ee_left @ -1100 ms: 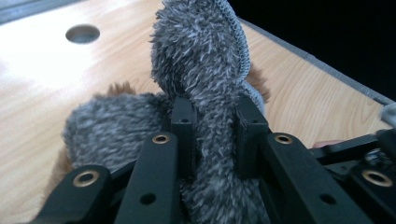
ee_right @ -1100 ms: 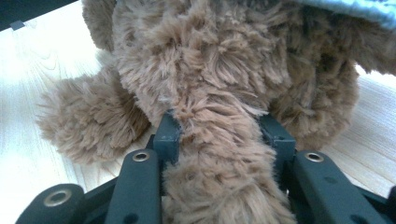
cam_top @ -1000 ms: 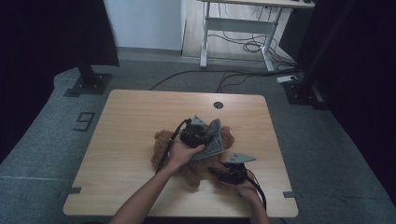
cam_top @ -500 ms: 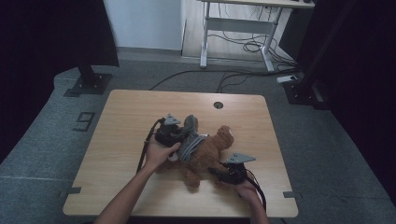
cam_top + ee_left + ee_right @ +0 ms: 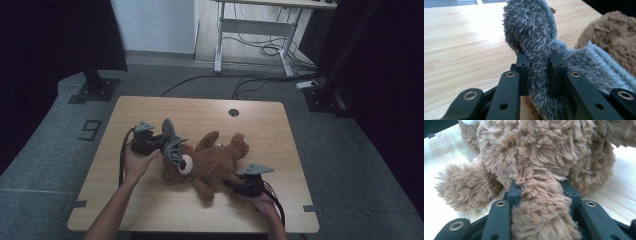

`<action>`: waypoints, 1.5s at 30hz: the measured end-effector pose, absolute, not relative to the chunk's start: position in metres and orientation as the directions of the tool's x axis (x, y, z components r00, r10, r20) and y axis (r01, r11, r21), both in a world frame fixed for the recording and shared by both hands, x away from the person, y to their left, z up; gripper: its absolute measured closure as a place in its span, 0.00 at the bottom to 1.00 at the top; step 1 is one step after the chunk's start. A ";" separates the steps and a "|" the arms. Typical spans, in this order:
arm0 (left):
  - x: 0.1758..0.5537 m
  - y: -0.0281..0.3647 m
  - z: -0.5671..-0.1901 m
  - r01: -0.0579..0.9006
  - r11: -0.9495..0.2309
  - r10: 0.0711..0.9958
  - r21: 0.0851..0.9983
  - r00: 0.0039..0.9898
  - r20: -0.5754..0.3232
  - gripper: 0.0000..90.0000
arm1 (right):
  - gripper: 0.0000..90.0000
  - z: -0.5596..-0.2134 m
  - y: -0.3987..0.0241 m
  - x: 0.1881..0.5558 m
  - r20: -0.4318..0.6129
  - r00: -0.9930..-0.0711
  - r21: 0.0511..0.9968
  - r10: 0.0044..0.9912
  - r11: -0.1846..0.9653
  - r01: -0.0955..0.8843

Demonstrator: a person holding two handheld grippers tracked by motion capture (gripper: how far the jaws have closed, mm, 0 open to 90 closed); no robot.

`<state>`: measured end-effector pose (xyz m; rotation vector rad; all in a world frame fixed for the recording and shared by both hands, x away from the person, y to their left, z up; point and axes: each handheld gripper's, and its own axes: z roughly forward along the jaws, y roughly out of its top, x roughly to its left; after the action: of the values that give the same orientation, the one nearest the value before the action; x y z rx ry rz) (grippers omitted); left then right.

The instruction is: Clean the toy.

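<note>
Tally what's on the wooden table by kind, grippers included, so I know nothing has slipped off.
Brown plush teddy bear: 1, lying on the light wooden table
Grey fleecy cloth piece: 1, against the bear's head
Black two-jaw grippers: 2, the left gripper shut on the cloth, the right gripper shut on a bear limb
Total: 4
</note>
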<state>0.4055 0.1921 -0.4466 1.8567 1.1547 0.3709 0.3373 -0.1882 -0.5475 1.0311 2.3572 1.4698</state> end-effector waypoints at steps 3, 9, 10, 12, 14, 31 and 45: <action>0.400 0.174 -0.436 0.528 -0.198 0.813 0.826 0.559 -0.164 0.83 | 0.67 -0.548 -0.188 0.337 0.200 -0.744 0.844 0.637 0.274 0.461; 0.396 0.110 -0.412 0.459 -0.272 0.731 0.846 0.670 -0.129 0.83 | 0.67 -0.548 -0.188 0.338 0.197 -0.746 0.844 0.636 0.277 0.459; 0.396 0.090 -0.408 0.447 -0.294 0.708 0.845 0.695 -0.122 0.83 | 0.67 -0.548 -0.188 0.337 0.199 -0.745 0.845 0.637 0.274 0.460; 0.398 0.075 -0.407 0.438 -0.313 0.696 0.843 0.710 -0.111 0.83 | 0.67 -0.548 -0.188 0.337 0.198 -0.745 0.845 0.637 0.274 0.459; 0.403 0.045 -0.411 0.439 -0.347 0.673 0.829 0.732 -0.105 0.83 | 0.67 -0.548 -0.188 0.337 0.198 -0.745 0.845 0.637 0.274 0.459; 0.411 0.098 -0.446 0.520 -0.371 0.756 0.769 0.650 -0.075 0.83 | 0.67 -0.548 -0.188 0.337 0.199 -0.743 0.842 0.638 0.276 0.463; 0.403 0.203 -0.461 0.580 -0.225 0.850 0.783 0.509 -0.133 0.83 | 0.67 -0.548 -0.187 0.337 0.205 -0.737 0.840 0.644 0.271 0.470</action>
<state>0.4029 0.2034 -0.4608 1.9258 1.1762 0.4130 0.3372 -0.1871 -0.5482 1.0466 2.3574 1.4604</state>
